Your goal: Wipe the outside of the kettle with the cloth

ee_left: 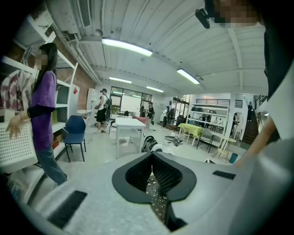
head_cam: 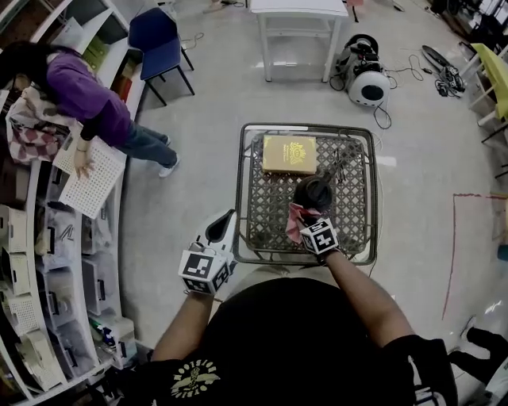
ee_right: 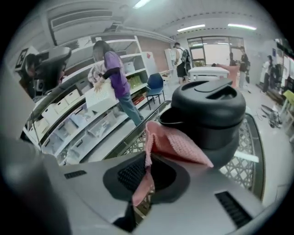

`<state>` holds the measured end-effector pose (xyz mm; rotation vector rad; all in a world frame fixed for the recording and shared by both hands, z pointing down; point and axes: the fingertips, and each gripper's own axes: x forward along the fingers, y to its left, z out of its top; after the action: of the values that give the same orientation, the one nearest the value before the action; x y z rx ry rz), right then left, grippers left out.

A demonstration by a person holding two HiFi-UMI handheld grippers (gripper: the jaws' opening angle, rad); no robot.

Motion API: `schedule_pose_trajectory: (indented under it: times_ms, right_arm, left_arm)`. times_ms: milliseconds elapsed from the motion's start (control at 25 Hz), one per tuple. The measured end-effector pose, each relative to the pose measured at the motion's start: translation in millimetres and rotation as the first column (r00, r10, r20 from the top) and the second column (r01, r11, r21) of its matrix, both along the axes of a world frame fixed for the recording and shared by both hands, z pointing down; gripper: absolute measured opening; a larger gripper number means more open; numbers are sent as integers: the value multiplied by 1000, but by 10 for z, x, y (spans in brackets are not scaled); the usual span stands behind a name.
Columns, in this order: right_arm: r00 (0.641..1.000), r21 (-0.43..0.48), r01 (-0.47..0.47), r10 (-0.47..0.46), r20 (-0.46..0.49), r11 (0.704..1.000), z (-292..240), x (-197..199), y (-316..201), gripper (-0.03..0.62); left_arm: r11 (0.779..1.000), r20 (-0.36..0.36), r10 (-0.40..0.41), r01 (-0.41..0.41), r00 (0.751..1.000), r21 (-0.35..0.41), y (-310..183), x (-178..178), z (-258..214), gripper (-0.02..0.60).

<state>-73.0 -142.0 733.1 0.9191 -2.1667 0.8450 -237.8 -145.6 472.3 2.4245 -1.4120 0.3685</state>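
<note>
A black kettle stands near the middle of a metal mesh table. In the right gripper view the kettle fills the space just ahead, lid on. My right gripper is shut on a pink cloth, whose free end drapes against the kettle's lower side. From the head view the cloth lies between the right gripper and the kettle. My left gripper hovers off the table's near-left corner, away from the kettle. Seen in its own view, the left gripper is shut and holds nothing.
A yellow box lies at the table's far side behind the kettle. A person in purple bends at the shelves on the left. A blue chair, a white table and a round white machine stand farther back.
</note>
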Motion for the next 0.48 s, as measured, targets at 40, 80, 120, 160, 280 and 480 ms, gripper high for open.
schedule_pose_trajectory:
  times_ms: [40, 80, 120, 160, 280, 480]
  right_arm:
    - [999, -9, -38, 38, 7, 999, 14, -15, -39, 25]
    - [997, -18, -74, 74, 15, 997, 24, -13, -67, 25]
    - [995, -23, -102, 103, 19, 994, 32, -1, -85, 25]
    - [993, -23, -118, 118, 18, 993, 36, 17, -94, 25]
    - [994, -5, -113, 113, 5, 994, 37, 79, -105, 25]
    - [993, 8, -115, 115, -9, 993, 50, 322, -60, 25]
  left_arm:
    - [1000, 2, -6, 6, 1000, -4, 13, -61, 16, 9]
    - [1000, 3, -11, 11, 1000, -8, 27, -109, 35, 9]
    - [1000, 4, -15, 15, 1000, -13, 40, -144, 53, 9]
    - [1000, 5, -18, 18, 1000, -16, 50, -168, 67, 9]
    - [1000, 6, -12, 12, 1000, -12, 39, -170, 79, 9]
    - [1000, -3, 7, -7, 1000, -7, 4, 1, 107, 9]
